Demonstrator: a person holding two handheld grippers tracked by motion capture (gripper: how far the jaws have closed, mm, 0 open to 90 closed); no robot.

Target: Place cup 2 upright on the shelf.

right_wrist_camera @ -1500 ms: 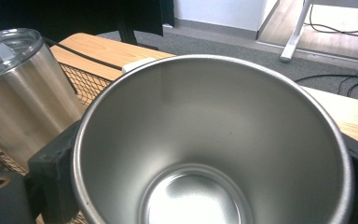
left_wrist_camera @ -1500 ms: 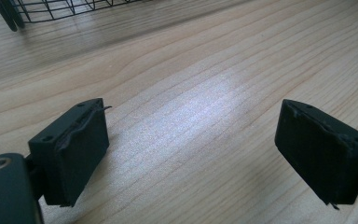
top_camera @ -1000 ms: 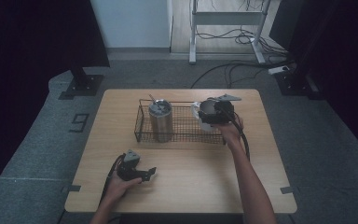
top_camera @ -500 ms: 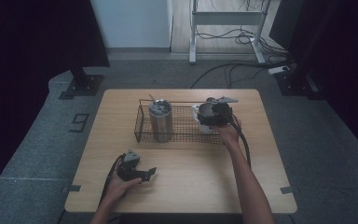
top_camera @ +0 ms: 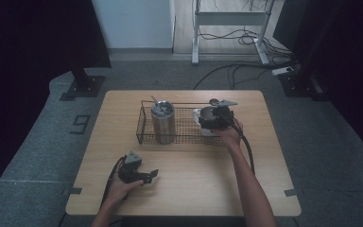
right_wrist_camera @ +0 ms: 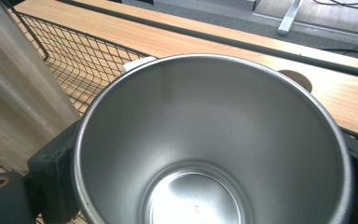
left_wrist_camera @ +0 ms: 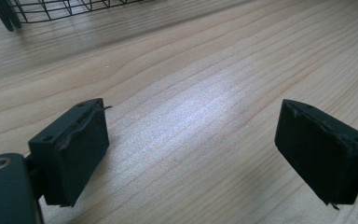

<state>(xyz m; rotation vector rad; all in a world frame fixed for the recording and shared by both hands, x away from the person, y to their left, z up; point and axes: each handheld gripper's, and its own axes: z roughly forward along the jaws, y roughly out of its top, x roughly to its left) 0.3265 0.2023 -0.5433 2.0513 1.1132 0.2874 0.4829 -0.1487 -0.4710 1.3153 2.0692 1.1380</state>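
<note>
Wooden table (top_camera: 184, 189) mid-frame; right gripper (top_camera: 216, 119) clamps steel cup (right_wrist_camera: 214, 140), base hidden, inside wire basket (top_camera: 179, 137); left gripper (left_wrist_camera: 191, 154) rests spread wide, empty.

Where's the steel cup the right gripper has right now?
In the high view, the steel cup sits at the right end of the wire basket, gripped by the right gripper, right of the lidded tumbler.

Right gripper (top_camera: 207, 124) holds cup (top_camera: 206, 117) (over basket (top_camera: 144, 127)).
</note>
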